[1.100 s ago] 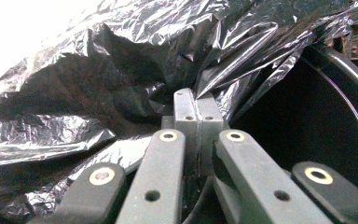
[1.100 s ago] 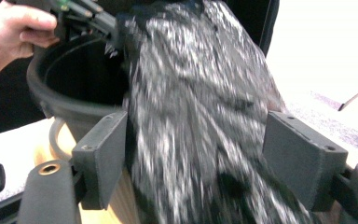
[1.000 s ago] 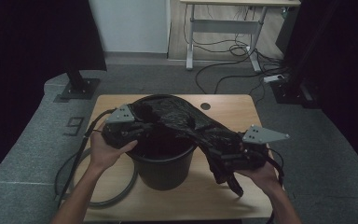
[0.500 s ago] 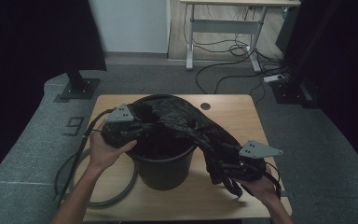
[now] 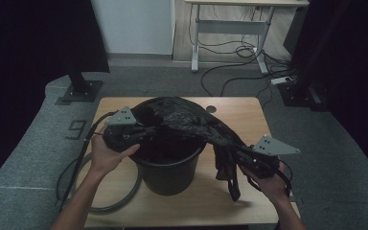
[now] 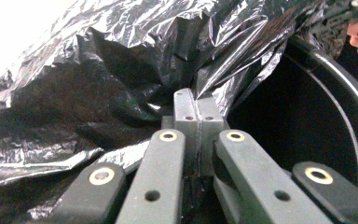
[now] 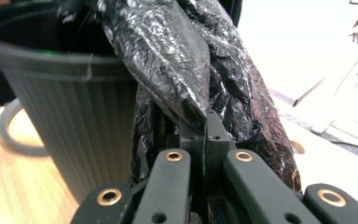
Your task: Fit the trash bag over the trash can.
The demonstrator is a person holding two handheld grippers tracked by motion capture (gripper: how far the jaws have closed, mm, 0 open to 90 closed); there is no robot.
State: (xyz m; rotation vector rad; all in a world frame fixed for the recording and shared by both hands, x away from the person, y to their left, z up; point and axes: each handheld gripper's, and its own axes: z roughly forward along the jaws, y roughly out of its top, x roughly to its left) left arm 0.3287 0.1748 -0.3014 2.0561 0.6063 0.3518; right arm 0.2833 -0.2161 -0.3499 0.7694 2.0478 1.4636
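Note:
A crumpled black plastic bag (image 5: 187, 120) lies across the mouth of a black bucket (image 5: 167, 175) on the wooden table (image 5: 239, 110). My left gripper (image 5: 141, 135) is at the bucket's left rim, shut on a fold of the bag (image 6: 98, 70); its jaws (image 6: 196, 100) meet on the film beside the bucket's wall (image 6: 326, 102). My right gripper (image 5: 235, 154) is to the right of the bucket, where the bag hangs down outside. Its jaws (image 7: 204, 126) have just been closing and now pinch the bag (image 7: 168, 51) next to the ribbed bucket (image 7: 51, 102).
A grey cable loop (image 5: 124, 194) lies on the table left of the bucket. A round hole (image 5: 211, 109) sits near the table's far edge. On the floor behind are a desk frame (image 5: 230, 26), loose cables (image 5: 242, 72) and a stand base (image 5: 79, 91).
The right gripper dipped a little beside the bucket and came back up, staying at the bag's hanging part. The left hand kept still.

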